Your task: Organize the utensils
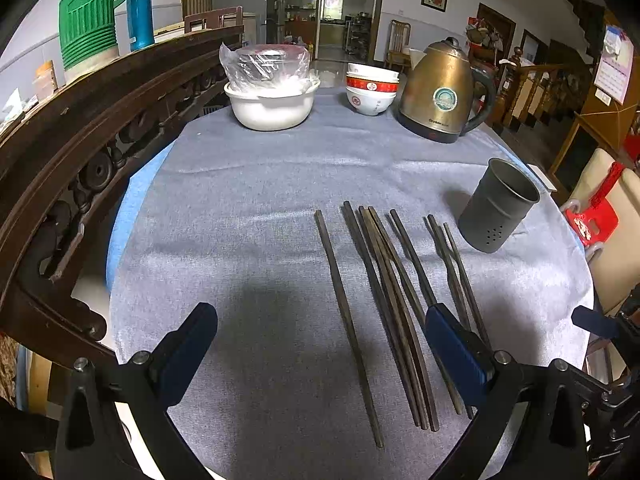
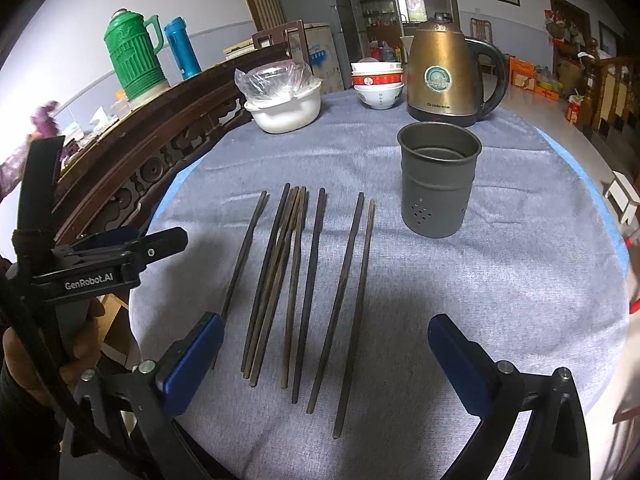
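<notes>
Several dark wooden chopsticks (image 1: pixel 384 300) (image 2: pixel 304 280) lie side by side on the grey tablecloth, pointing away from me. A grey metal utensil cup (image 1: pixel 496 204) (image 2: pixel 438 180) with small holes stands upright and empty to their right. My left gripper (image 1: pixel 320 320) is open, hovering above the near ends of the chopsticks, nothing between its blue pads. My right gripper (image 2: pixel 326 330) is also open over the chopsticks' near ends, holding nothing. The left gripper's body (image 2: pixel 120 256) shows at the left of the right wrist view, held by a hand.
A brass kettle (image 1: pixel 444 88) (image 2: pixel 448 76), stacked bowls (image 1: pixel 372 88) (image 2: pixel 378 84) and a white pot (image 1: pixel 272 100) (image 2: pixel 286 108) with a plastic-wrapped bowl stand at the table's far side. A carved wooden chair back (image 1: pixel 100 152) curves along the left. A red stool (image 1: pixel 596 216) stands right.
</notes>
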The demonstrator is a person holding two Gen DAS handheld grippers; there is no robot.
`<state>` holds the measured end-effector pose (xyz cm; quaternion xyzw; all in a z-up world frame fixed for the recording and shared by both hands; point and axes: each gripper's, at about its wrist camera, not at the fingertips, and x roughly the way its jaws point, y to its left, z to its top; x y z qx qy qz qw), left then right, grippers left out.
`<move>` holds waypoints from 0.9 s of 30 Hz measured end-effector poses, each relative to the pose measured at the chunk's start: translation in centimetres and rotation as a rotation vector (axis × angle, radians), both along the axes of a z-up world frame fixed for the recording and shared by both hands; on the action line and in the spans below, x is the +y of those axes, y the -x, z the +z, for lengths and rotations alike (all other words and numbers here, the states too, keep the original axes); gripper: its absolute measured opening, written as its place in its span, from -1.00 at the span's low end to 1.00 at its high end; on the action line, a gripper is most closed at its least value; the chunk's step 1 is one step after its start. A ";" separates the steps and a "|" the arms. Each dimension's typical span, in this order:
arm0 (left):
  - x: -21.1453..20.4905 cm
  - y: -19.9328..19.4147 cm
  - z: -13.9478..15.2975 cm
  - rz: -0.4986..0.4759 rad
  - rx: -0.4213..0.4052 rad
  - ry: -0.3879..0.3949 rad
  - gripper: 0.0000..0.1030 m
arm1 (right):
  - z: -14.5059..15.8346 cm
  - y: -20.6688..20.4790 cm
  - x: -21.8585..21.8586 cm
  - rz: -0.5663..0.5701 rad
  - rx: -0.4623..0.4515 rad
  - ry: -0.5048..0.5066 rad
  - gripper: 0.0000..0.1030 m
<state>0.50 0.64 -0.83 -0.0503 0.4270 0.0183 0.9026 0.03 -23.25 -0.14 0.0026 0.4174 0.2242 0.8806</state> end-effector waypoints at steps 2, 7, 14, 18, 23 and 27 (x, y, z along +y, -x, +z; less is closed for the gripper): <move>0.0 0.1 0.0 0.001 0.000 0.002 1.00 | -0.1 -0.1 0.0 0.000 0.002 -0.001 1.00; 0.3 0.2 0.1 0.008 -0.002 0.008 1.00 | -0.3 -0.1 0.1 -0.002 0.011 0.010 1.00; 0.3 -0.4 -0.5 0.010 0.020 0.002 1.00 | -0.9 -0.7 -0.1 -0.021 0.035 0.027 1.00; 0.5 -0.9 -1.0 0.018 0.042 -0.004 1.00 | -1.8 -1.8 -0.6 -0.048 0.082 0.029 1.00; 0.8 -1.4 -1.8 0.032 0.070 -0.016 1.00 | -2.8 -3.4 -1.0 -0.077 0.140 0.048 1.00; 1.1 -1.7 -2.1 0.038 0.081 -0.018 1.00 | -3.1 -4.0 -1.0 -0.075 0.160 0.052 1.00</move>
